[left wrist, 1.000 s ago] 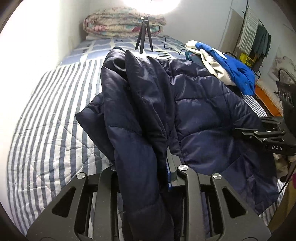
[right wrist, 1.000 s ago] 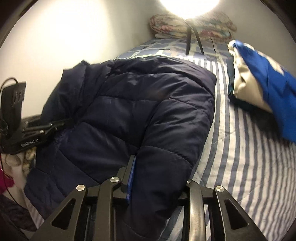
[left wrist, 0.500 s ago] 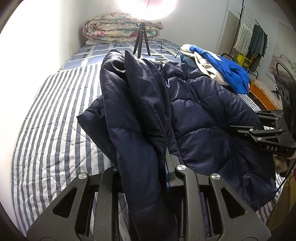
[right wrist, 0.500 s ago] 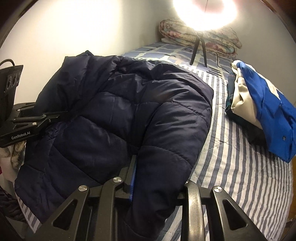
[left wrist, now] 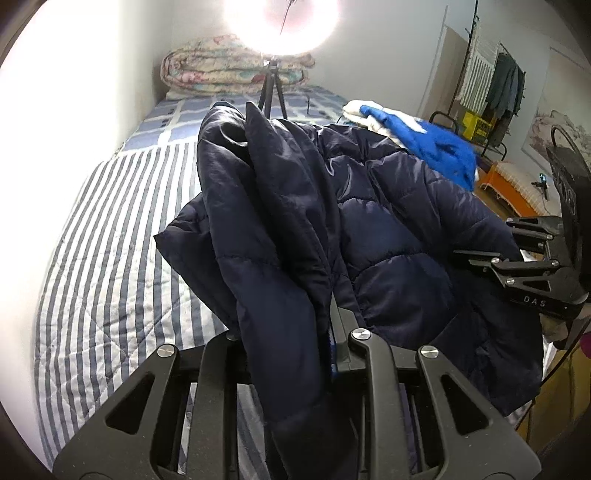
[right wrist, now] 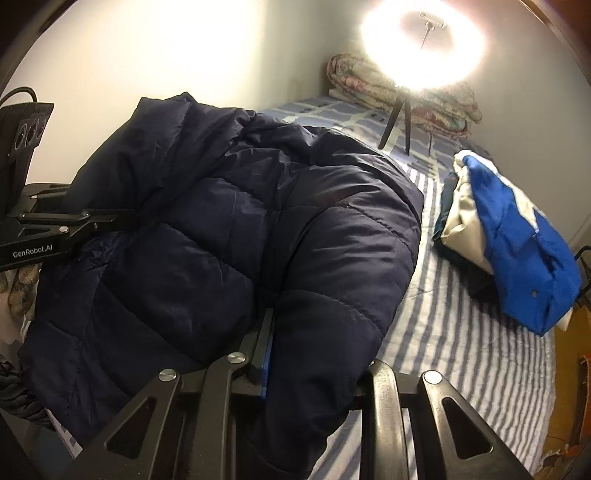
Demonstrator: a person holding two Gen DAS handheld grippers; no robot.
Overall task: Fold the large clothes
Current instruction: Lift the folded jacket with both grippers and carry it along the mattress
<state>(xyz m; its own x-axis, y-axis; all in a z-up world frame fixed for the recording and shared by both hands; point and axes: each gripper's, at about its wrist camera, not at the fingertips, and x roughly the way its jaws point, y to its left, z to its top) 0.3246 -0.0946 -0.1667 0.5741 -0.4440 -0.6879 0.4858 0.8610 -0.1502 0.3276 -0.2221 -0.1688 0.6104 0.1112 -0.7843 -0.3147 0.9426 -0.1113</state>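
Striped bed (left wrist: 110, 258): navy jacket (left wrist: 388, 240) lengthwise twd headboard, both tools gripping.

Ring light (left wrist: 281, 27) at far end blows out to pure white in both views, w/ glare washing the wall (left wrist: 92, 74) beside it. Rest is dim; dark jacket (right wrist: 240, 240) loses fold detail in shadow. Heavy fisheye bending + black vignette at corners; blue garment (left wrist: 436, 151) slightly motion-blurred in left view.
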